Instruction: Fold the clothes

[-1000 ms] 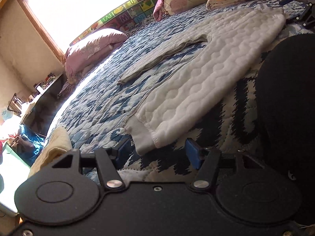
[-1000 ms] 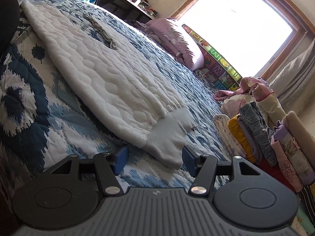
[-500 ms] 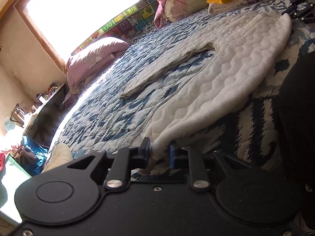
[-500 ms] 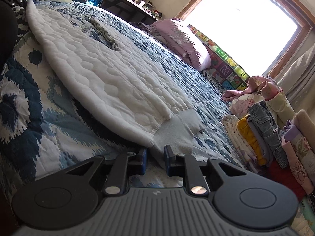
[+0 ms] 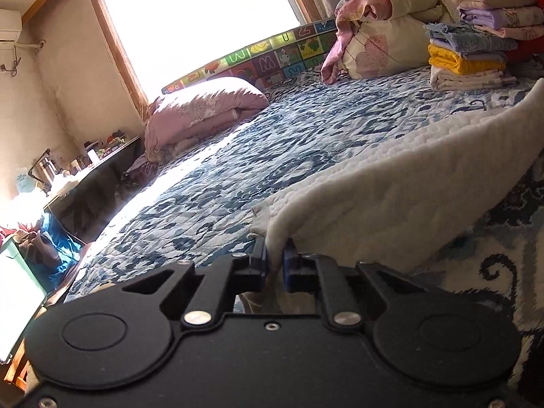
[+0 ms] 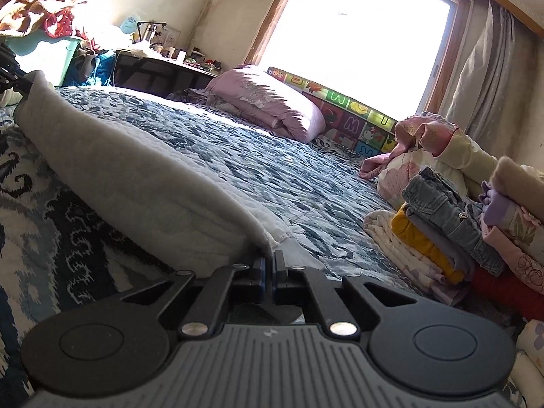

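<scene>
We are pinching the white garment (image 5: 391, 183) with both tongs, left (image 5: 274, 261) and right (image 6: 271, 265), each clamped on a cuff; cloth is spanning between them, raised off the bed (image 5: 272, 142) for folding.

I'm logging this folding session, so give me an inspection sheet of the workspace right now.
Surface: bed with a blue and white patterned quilt.
Job's things: white quilted garment, pinched at both near corners and lifted off the quilt along that edge.
Clutter: stack of folded clothes at the bed's right side; pink pillow and a floral pillow near the window.
Grippers: left gripper shut on the garment's corner; right gripper shut on the other corner; both have just been closing.
Cables: nothing seen.
Surroundings: bright window, curtain, alphabet mat along the wall, cluttered side table.
</scene>
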{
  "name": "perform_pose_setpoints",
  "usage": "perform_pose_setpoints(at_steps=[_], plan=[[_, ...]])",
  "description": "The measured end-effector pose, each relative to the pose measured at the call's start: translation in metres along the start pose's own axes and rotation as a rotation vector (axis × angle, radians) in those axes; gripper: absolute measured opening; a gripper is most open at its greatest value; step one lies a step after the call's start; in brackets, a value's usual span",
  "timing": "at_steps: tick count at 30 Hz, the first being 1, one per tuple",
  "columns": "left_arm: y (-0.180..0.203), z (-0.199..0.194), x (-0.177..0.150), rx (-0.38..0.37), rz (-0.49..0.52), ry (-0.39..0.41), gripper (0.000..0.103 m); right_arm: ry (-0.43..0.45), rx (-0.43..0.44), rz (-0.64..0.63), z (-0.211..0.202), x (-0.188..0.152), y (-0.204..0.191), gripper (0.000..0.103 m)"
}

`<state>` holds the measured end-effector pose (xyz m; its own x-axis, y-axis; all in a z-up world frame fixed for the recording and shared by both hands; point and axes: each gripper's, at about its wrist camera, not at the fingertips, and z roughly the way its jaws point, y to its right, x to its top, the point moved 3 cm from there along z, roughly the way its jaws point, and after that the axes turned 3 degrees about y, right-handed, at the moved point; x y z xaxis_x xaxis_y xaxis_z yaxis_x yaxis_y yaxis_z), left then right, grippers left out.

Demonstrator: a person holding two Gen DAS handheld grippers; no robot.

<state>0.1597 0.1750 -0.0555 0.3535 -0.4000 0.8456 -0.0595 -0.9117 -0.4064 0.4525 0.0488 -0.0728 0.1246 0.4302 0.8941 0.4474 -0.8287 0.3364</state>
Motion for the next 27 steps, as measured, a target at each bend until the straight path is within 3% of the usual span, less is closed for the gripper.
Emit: perform_pose_setpoints(at_steps=[9,15,27], plan=[[-0.011,0.063,0.029,0.023,-0.012,-0.044,0.007,0.024,-0.045,0.079,0.054,0.016,0.027,0.004],[-0.016,0.099,0.043,0.035,-0.001,-0.067,0.007,-0.005,-0.048,0.12,0.096,0.016,0.037,0.004],[-0.015,0.15,0.059,0.011,0.014,-0.126,0.007,-0.065,-0.064,0.16,0.131,0.009,0.045,0.004]])
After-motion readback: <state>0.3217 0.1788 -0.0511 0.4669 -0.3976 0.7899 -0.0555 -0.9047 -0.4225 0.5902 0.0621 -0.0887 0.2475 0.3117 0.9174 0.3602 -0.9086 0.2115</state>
